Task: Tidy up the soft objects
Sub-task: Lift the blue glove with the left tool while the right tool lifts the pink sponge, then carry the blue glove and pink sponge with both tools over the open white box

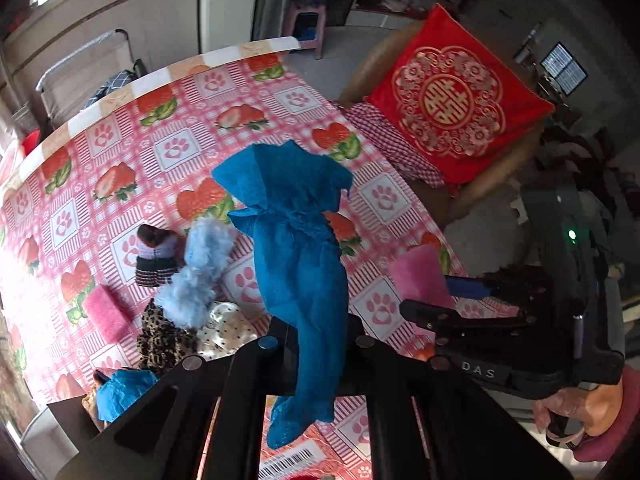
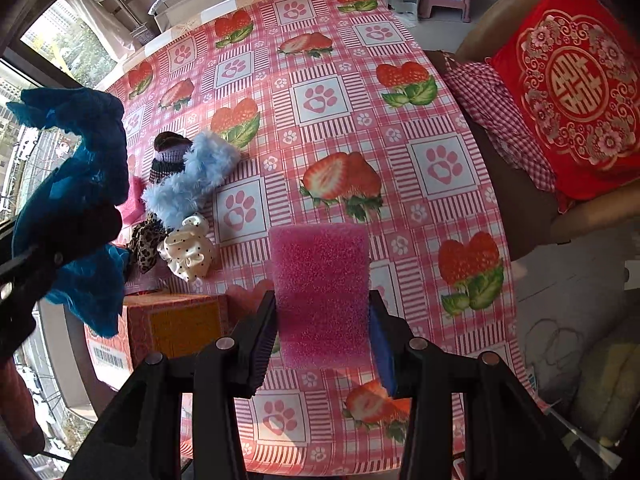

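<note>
A teal blue cloth (image 1: 300, 248) hangs bunched from my left gripper (image 1: 316, 336), which is shut on it above the strawberry-patterned table (image 1: 192, 92). My right gripper (image 2: 322, 308) is shut on a pink sponge (image 2: 322, 280), held over the table (image 2: 360, 80). On the table's left lie a second pink sponge (image 1: 106, 314), a striped knit piece (image 1: 156, 258), a fluffy light blue scrunchie (image 2: 192, 176), a leopard scrunchie (image 2: 146, 246) and a white dotted scrunchie (image 2: 188, 250). The left gripper with the teal cloth (image 2: 76, 184) also shows at the left edge of the right wrist view.
An orange cardboard box (image 2: 172, 324) stands at the near left of the table, with another blue cloth (image 1: 120, 394) at it. A chair to the right carries a red cushion (image 1: 448, 96) and a checked cloth (image 1: 388, 140). A pink stool (image 1: 306, 24) stands beyond the table.
</note>
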